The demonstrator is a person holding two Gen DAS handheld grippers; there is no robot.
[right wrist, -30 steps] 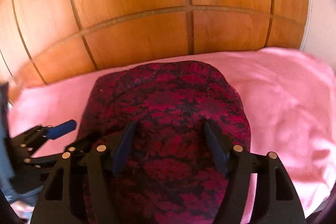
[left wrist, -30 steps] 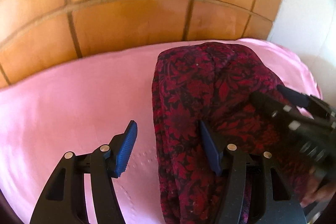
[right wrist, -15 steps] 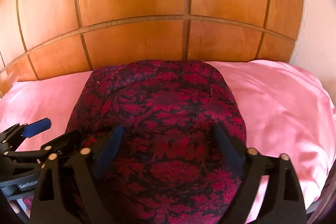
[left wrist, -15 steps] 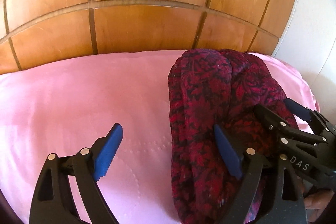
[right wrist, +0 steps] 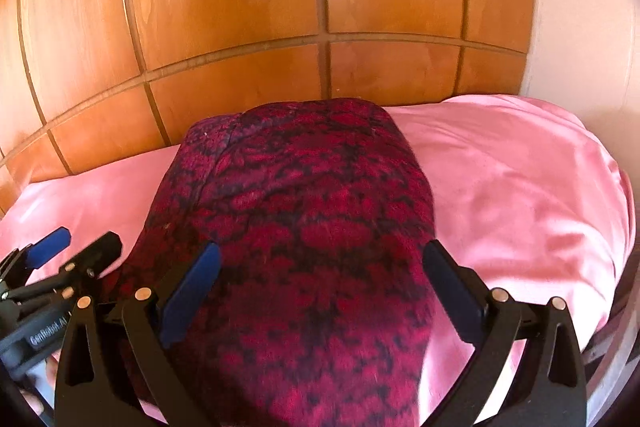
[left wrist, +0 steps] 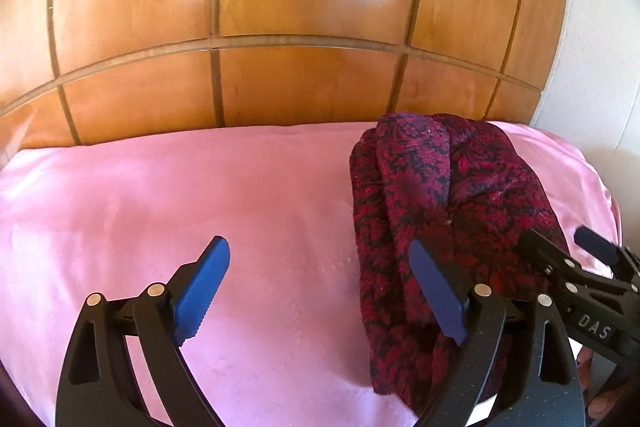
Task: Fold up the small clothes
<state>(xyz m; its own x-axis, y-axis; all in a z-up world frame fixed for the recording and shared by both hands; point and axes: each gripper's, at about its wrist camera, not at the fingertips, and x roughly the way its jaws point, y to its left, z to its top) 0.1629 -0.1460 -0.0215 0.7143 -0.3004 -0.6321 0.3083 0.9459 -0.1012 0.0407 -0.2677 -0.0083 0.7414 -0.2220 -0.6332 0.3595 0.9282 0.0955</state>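
Pink bedsheet (left wrist: 160, 195) below wooden headboard (left wrist: 280, 7)

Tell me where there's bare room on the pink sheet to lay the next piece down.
Widest bare patch: sheet left of the garment, up to the wood panel. A narrower strip lies right of it. Crowded over the garment, where both open grippers meet.
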